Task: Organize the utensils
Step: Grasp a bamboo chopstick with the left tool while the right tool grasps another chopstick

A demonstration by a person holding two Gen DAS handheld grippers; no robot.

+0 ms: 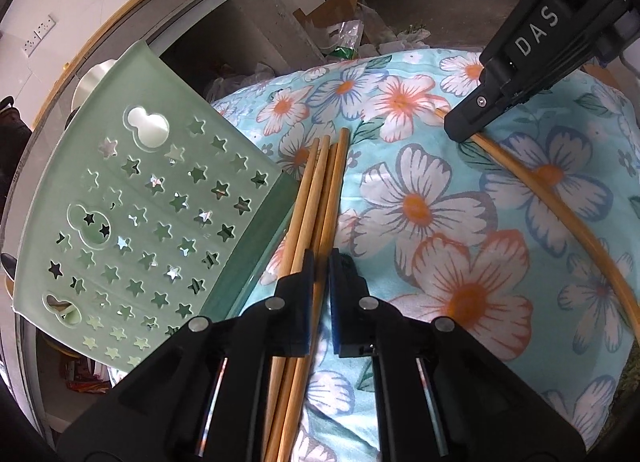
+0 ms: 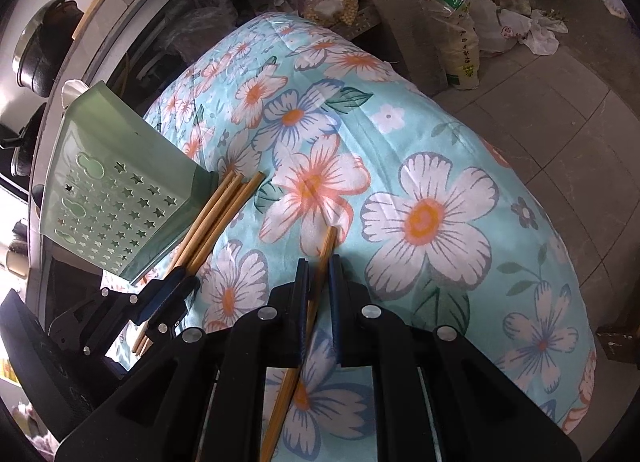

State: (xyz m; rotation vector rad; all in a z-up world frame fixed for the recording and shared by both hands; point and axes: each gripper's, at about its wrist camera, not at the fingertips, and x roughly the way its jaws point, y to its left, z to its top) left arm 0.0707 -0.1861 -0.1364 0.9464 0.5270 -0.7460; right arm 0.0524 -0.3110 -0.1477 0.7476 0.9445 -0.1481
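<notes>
Black linkages fill the lower edge of both wrist views. Between the left tongs (image 1: 320, 286) runs a bundle of wooden chopsticks (image 1: 316, 197), several sticks side by side, and the blue pads are closed on the bundle. The sticks' far ends reach out over the flowered cloth (image 1: 420, 189) and lie just beside the dark green end of a pale green plastic basket (image 1: 132, 213). That basket is tipped on its side at the left, so its star-punched wall faces the camera, and it rests on the cloth-covered bench.

From the right wrist view, the right tongs (image 2: 319, 282) are closed on a separate pair of chopsticks (image 2: 326, 248), which slants up between the pads and ends a short way ahead over a printed flower. These sticks lie well apart from the bundle. In the left wrist view the right tongs come in at upper right as a black body marked with white letters, its tip on a long pale stick that curves across the cloth.

Beyond the bench lie grey floor tiles (image 2: 560, 109), plastic bags (image 2: 516, 29) and a dark shelf with pots (image 2: 44, 45).
</notes>
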